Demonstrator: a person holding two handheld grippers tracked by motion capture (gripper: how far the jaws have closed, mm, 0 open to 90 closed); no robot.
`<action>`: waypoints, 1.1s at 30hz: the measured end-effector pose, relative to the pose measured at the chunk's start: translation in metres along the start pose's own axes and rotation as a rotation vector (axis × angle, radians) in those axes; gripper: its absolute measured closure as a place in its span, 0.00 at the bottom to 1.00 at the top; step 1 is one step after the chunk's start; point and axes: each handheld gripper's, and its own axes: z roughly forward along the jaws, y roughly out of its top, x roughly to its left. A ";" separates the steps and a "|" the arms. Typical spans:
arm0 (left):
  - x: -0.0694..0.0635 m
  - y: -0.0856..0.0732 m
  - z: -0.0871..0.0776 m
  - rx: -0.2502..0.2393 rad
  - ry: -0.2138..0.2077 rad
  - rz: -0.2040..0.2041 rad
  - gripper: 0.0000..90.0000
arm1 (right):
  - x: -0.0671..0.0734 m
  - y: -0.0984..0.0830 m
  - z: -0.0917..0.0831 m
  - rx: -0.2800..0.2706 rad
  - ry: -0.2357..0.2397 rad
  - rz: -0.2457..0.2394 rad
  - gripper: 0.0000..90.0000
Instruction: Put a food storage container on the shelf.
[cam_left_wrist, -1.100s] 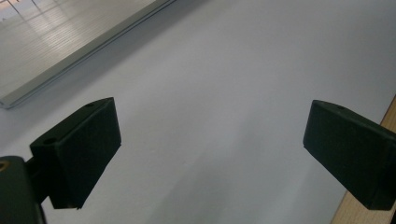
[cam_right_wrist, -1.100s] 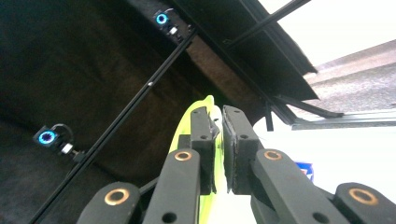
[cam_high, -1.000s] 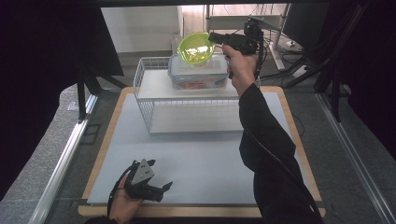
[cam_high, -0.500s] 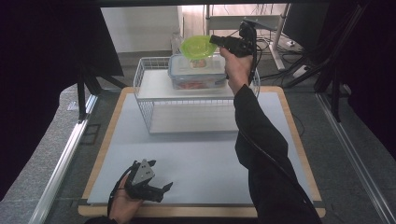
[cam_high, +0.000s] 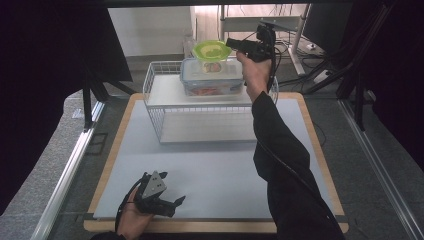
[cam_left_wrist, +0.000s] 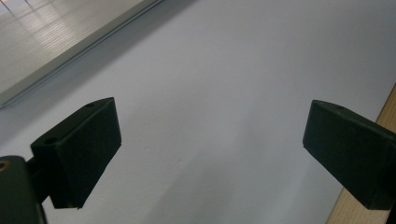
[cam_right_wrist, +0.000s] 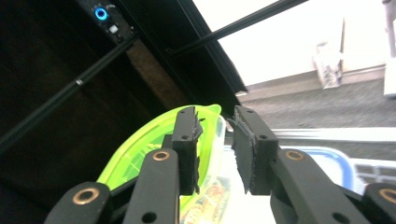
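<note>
The green-lidded cup (cam_high: 212, 54) stands on the clear lidded container (cam_high: 211, 76), which occupies the wire rack's (cam_high: 165, 107) upper shelf. The right gripper (cam_high: 231, 44) sits level at the lid's rim; its jaws have just been opening and now stand apart off the rim, apparently a release. The left gripper (cam_high: 176, 202) rests spread and empty on the white mat (cam_left_wrist: 233, 93), seemingly kept clear.

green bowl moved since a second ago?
Yes. The green bowl has dropped onto the clear container in the wire basket; right tongs have just been opening.
</note>
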 end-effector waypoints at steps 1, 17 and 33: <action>0.000 0.000 0.000 0.000 0.000 0.001 0.05 | 0.001 0.001 -0.001 -0.002 -0.008 -0.020 0.77; -0.001 0.000 0.000 0.006 0.004 0.009 0.05 | 0.005 0.005 -0.023 0.031 -0.024 -0.160 0.54; 0.001 0.000 0.000 -0.019 -0.003 -0.013 0.04 | 0.012 -0.016 -0.049 0.131 -0.018 -0.365 0.28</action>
